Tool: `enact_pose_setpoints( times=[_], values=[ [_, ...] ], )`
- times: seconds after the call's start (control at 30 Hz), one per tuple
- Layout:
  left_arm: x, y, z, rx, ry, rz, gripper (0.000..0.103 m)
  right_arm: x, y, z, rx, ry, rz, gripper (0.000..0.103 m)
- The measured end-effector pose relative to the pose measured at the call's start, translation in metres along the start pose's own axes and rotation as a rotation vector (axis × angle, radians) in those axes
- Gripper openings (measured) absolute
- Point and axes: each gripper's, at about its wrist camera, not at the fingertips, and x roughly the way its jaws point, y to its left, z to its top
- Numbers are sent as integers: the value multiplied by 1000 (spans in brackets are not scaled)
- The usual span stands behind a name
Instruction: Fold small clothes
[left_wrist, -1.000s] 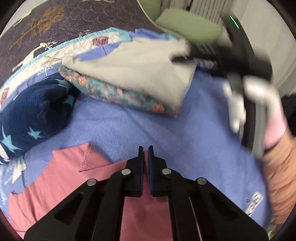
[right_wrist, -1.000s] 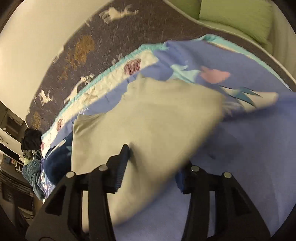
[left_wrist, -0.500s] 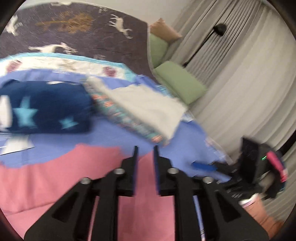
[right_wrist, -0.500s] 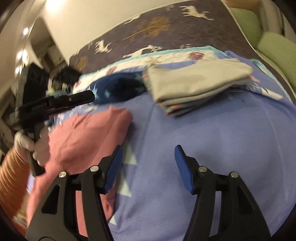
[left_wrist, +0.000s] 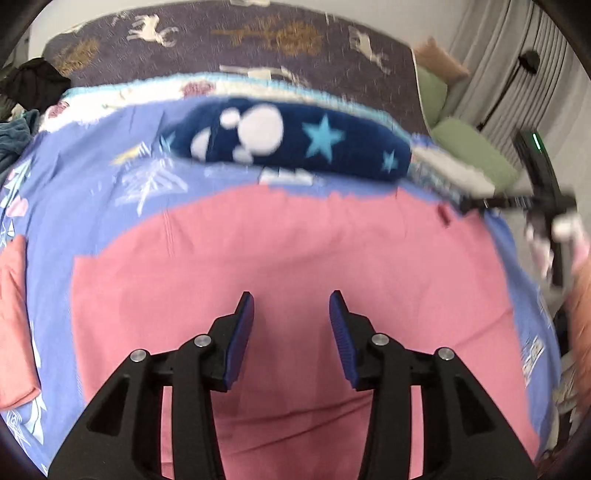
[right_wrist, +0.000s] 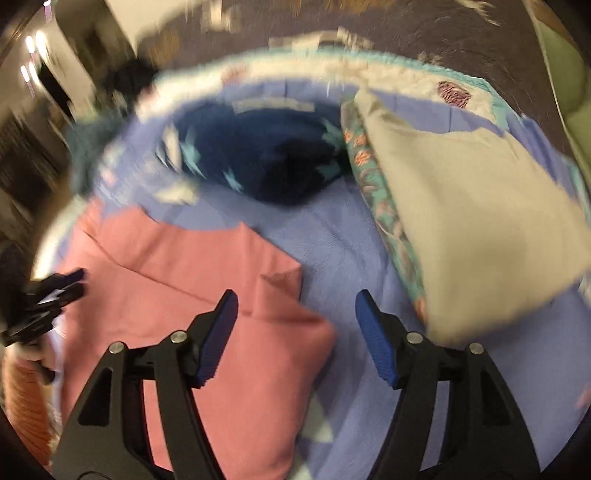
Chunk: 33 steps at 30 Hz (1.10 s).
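Observation:
A pink garment (left_wrist: 288, 251) lies spread on the blue bedsheet (left_wrist: 92, 177); it also shows in the right wrist view (right_wrist: 177, 280), at lower left. My left gripper (left_wrist: 291, 306) is open and empty just above the garment's middle. My right gripper (right_wrist: 295, 306) is open and empty over the garment's right edge and the sheet. The right gripper also shows at the right of the left wrist view (left_wrist: 476, 203), and the left gripper at the left edge of the right wrist view (right_wrist: 70, 282). Both views are motion-blurred.
A folded beige cloth (right_wrist: 480, 221) lies on a floral teal one (right_wrist: 373, 177) at the right. A navy star-patterned bundle (left_wrist: 295, 140) lies beyond the pink garment. Another pink piece (left_wrist: 14, 325) lies at far left. Green cushions (left_wrist: 472, 147) stand at the bed's right.
My right gripper let go of the beige cloth on the stack and swung left toward the pink garment. My left gripper opened and moved over the garment's middle.

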Motion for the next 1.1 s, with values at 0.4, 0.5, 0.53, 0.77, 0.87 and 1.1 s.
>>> enact_pose_setpoints(
  times=[0.4, 0.5, 0.53, 0.77, 0.87, 1.1],
  values=[
    [15, -20, -20, 108, -78, 113, 46, 35, 27, 2, -290, 150, -764, 0],
    [13, -24, -23, 128, -86, 138, 46, 19, 3, 0, -147, 139, -630, 0],
    [13, -24, -23, 127, -87, 137, 46, 15, 1, -2, -129, 130, -605, 0],
    [11, -19, -23, 103, -94, 111, 47, -24, 18, -44, -67, 3, -399, 10],
    [11, -21, -24, 112, -93, 122, 47, -49, 40, -91, -30, -103, -155, 10],
    [-42, 6, -32, 12, -183, 99, 46, -30, 34, -180, -7, -139, -224, 20]
  ],
)
